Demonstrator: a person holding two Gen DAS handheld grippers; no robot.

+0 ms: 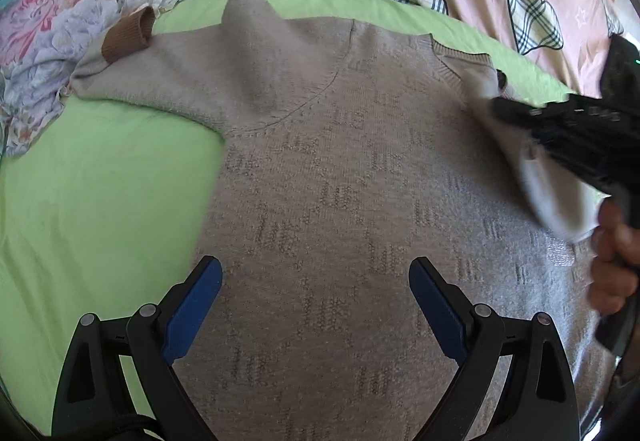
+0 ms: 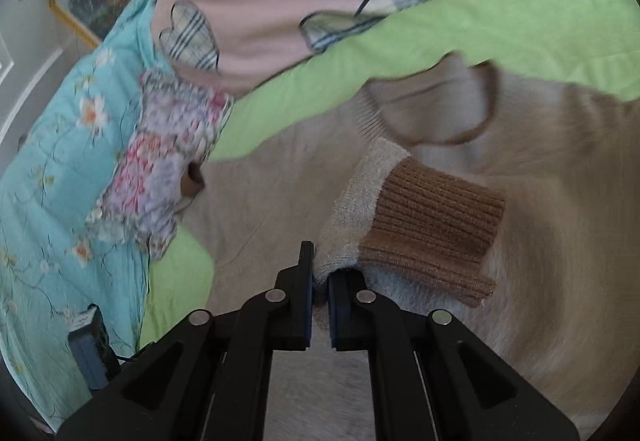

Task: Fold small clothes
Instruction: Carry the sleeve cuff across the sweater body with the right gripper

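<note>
A beige knitted sweater [image 1: 340,181] lies spread flat on a green sheet [image 1: 100,201] covering the bed. The left tongs [image 1: 316,305] hang above the lower body of the sweater with their blue pads spread wide and nothing between them; the knit fills the space ahead of and beneath them. Ahead and to the left of the left tongs, one sleeve stretches outward, its brown ribbed cuff [image 1: 128,37] resting at the edge of a flowered cloth [image 1: 60,41]. Ahead and to the right of the left tongs, the right tongs [image 1: 520,109] enter from the side, held by a hand [image 1: 612,265] at the right edge, with pale fabric gathered against them.

In the right wrist view, the right tongs [image 2: 320,281] are pressed together, pinching the pale end of the other sleeve [image 2: 360,217] just where it meets its brown cuff [image 2: 432,229]. That cuff stands just ahead and to the right of the tips, lifted over the sweater's chest. The neckline [image 2: 440,109] lies farther ahead. To the left of the right tongs lie the flowered cloth [image 2: 168,161] and a blue floral quilt [image 2: 60,181]; a pink cover with plaid hearts [image 2: 280,1] lies beyond the green sheet [image 2: 520,25].
</note>
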